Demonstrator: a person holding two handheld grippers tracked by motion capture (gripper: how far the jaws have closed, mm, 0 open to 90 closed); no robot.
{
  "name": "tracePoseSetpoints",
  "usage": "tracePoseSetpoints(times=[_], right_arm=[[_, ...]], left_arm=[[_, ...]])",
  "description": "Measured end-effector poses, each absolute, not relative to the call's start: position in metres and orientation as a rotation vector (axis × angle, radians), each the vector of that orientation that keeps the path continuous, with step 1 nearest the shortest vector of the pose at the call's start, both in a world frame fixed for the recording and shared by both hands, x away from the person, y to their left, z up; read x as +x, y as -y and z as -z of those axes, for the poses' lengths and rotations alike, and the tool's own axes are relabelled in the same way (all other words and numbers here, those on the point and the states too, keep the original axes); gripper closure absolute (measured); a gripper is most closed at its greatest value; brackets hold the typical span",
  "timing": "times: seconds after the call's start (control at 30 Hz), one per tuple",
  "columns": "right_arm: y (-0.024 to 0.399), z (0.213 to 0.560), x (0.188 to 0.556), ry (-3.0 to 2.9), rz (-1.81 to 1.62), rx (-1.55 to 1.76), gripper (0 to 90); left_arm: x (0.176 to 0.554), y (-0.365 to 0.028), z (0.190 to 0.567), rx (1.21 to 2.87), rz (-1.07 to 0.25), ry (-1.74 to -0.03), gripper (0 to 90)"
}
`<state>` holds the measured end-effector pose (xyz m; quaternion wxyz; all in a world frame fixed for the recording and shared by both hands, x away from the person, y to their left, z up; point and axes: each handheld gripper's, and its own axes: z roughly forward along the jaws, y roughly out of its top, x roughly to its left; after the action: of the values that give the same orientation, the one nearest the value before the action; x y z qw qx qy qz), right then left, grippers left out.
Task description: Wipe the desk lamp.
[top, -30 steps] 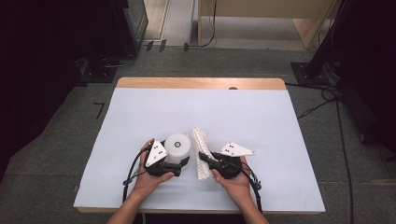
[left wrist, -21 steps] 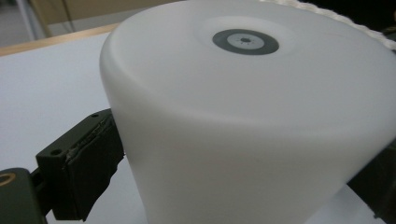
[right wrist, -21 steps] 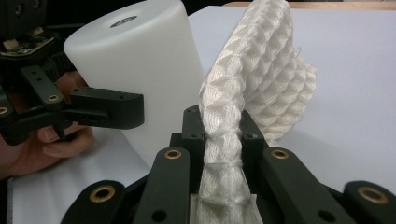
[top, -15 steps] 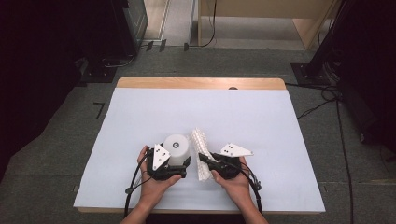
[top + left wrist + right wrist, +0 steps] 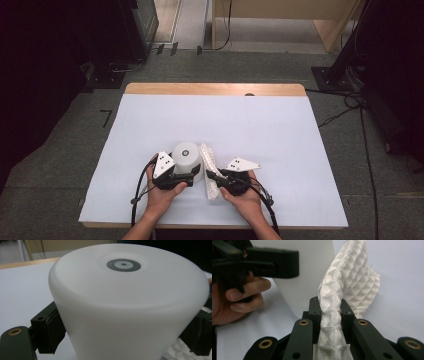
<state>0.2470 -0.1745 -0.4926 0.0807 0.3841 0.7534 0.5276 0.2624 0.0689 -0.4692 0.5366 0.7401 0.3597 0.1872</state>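
A white plastic cup [image 5: 186,155] stands on the white sheet [image 5: 225,120], its closed end with a grey ring facing up. My left gripper [image 5: 192,172] grips it from the near side. In the left gripper view the cup [image 5: 130,302] sits between the black pads [image 5: 47,332], which press on both of its sides. A white waffle-textured cloth [image 5: 209,170] lies just to the right of the cup. My right gripper [image 5: 212,176] is shut on the cloth. In the right gripper view the cloth [image 5: 344,290] rises, pinched, from the closed jaws of my right gripper [image 5: 329,307].
The sheet covers a wooden table whose bare far edge [image 5: 215,89] shows at the back. The two hands sit close together near the front edge. In the right gripper view the left hand [image 5: 242,297] and its gripper [image 5: 272,262] are beside the cup [image 5: 304,290]. Dark equipment and cables surround the table.
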Motion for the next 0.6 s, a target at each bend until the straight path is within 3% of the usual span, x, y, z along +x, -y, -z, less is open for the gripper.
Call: tracePoseSetpoints(times=[0.2, 0.6], right_arm=[[0.175, 0.490, 0.246, -2.238, -1.589, 1.150, 78.0], [0.178, 0.460, 0.237, -2.192, -1.673, 1.040, 78.7]], left_arm=[[0.268, -0.080, 0.463, 1.717, -0.319, -0.779, 8.7], [0.265, -0.072, 0.465, 1.806, -0.305, -0.656, 8.8]])
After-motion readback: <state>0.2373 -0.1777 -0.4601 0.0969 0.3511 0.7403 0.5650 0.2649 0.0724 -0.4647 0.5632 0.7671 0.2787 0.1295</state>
